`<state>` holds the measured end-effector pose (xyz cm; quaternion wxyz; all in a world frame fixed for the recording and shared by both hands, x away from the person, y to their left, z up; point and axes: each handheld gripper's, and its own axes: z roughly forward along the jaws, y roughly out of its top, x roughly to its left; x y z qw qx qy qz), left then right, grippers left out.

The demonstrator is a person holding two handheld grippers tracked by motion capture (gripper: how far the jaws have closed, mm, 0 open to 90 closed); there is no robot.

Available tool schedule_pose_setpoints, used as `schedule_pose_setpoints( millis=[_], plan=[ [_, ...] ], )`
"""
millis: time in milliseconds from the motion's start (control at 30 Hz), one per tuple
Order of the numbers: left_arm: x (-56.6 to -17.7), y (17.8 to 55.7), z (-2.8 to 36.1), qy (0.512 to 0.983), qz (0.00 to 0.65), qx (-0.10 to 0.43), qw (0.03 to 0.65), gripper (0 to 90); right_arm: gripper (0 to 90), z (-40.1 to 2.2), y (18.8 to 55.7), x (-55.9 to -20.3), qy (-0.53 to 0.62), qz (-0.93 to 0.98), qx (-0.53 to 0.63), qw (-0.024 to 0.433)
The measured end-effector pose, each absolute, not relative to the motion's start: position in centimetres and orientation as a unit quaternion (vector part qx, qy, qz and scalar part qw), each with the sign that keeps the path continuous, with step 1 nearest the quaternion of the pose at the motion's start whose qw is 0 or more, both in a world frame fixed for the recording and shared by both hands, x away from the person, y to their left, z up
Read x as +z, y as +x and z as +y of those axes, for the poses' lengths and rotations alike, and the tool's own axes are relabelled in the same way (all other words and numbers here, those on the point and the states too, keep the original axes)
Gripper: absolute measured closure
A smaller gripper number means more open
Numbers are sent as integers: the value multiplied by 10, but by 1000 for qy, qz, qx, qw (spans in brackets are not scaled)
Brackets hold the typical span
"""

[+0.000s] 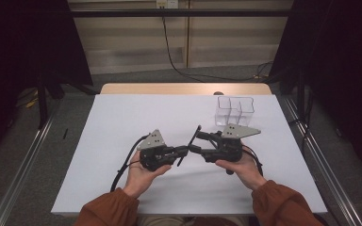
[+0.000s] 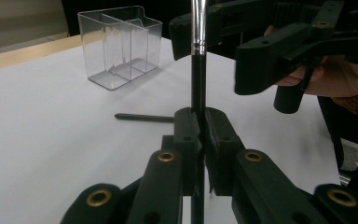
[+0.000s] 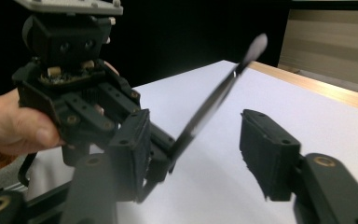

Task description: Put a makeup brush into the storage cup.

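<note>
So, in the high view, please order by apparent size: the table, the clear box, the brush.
1. table
2. clear box
3. brush, thin; it looks about as long as the clear box is wide, but covers less area.

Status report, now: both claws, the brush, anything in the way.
Left claw shut on brush. Right claw open around brush, pads not touching. Clear organizer off to the side; nothing blocking.

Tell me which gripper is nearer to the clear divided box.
Right. The right gripper sits just in front of the clear divided box, toward the person. The left gripper, shut on a thin brush, is farther left.
</note>
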<state>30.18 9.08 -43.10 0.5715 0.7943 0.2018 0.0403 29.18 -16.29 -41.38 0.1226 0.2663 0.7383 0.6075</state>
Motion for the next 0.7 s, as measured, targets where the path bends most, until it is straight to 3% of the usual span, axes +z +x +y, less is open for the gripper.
schedule_pose_setpoints(
  millis=[500, 700],
  plan=[
    [-434, 301, 87, 798, 192, 32, 570, 845, 779, -162, 296, -420, 276, 730, 621, 79],
    [-435, 300, 85, 799, 188, 35, 571, 845, 823, -163, 297, -419, 279, 723, 629, 51]
  ],
)
